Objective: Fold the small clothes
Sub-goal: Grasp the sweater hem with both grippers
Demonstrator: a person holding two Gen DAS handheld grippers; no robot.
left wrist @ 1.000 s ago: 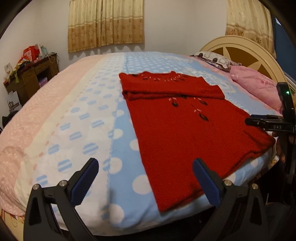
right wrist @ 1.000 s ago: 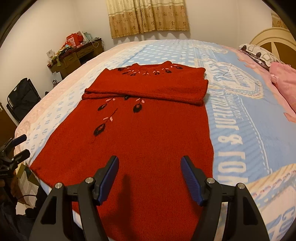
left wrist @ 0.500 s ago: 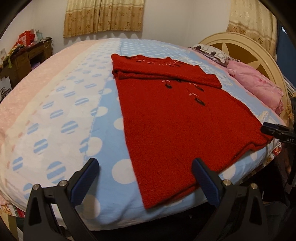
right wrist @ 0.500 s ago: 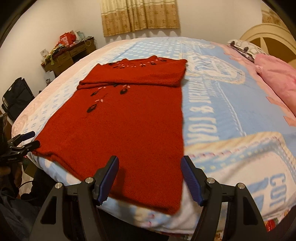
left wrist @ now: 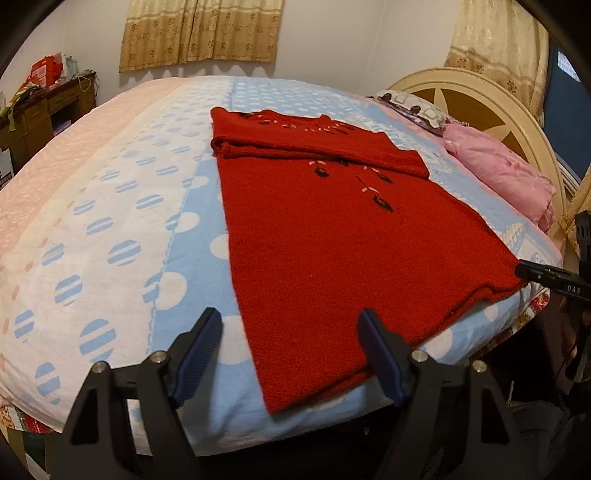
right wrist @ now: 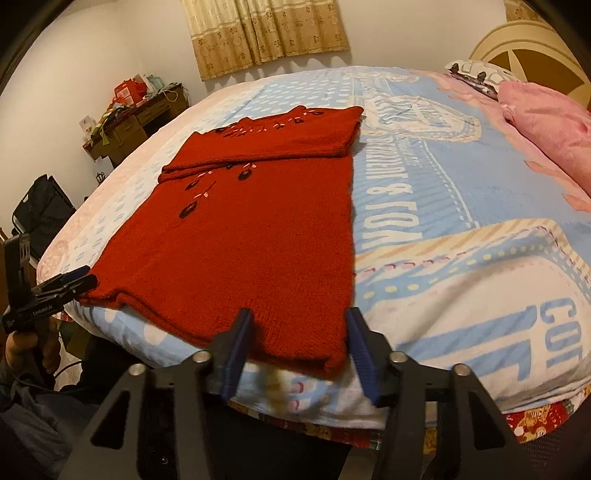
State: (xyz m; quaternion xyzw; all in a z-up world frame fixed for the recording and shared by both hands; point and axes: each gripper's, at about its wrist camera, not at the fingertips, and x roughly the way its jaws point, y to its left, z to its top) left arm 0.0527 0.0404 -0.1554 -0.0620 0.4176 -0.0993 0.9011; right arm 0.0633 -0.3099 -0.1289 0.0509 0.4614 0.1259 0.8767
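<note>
We see the red knitted sweater (left wrist: 332, 236) lying flat on the blue-and-white blanket-covered bed (left wrist: 110, 236), top part folded over. Our left gripper (left wrist: 291, 354) and right gripper (right wrist: 297, 347), both just closing but still spread, straddle its near hem corners.

You have one red sweater (left wrist: 332, 236) on one bed (left wrist: 110, 206). Two grippers are in view, a left gripper (left wrist: 291, 354) and a right gripper (right wrist: 297, 347). Far right lie two pillows: one pink pillow (left wrist: 498, 173), one patterned pillow (left wrist: 417, 109). Two curtains (left wrist: 199, 33) hang far back, and one desk (right wrist: 136, 122) stands far left.
</note>
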